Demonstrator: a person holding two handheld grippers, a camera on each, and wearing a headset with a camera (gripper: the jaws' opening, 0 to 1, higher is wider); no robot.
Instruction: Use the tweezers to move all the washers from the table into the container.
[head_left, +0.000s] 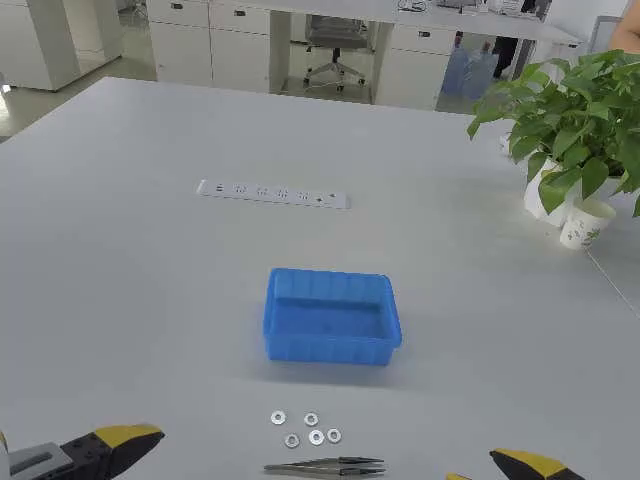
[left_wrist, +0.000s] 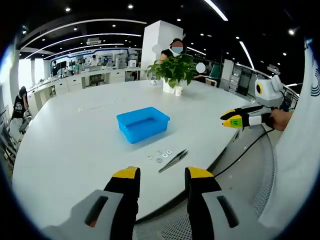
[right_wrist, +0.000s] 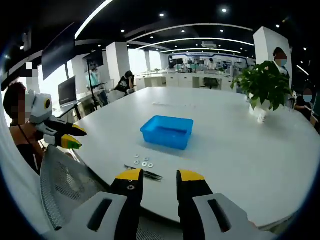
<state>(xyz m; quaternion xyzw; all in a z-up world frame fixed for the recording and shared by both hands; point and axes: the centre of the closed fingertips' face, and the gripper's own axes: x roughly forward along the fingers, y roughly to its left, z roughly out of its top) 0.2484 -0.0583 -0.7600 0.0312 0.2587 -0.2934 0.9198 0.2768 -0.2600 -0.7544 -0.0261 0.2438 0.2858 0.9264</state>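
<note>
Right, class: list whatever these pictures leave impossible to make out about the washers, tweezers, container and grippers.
Head view: left gripper and right gripper cut off by the bottom edge.
Right gripper view: tweezers partly hidden behind that gripper's jaw.
Left gripper view: washers too small to count; container floor partly hidden by its near wall.

Washers (head_left: 305, 428) lie between container (head_left: 332, 318) and tweezers (head_left: 325, 466) on table (head_left: 150, 290).
</note>
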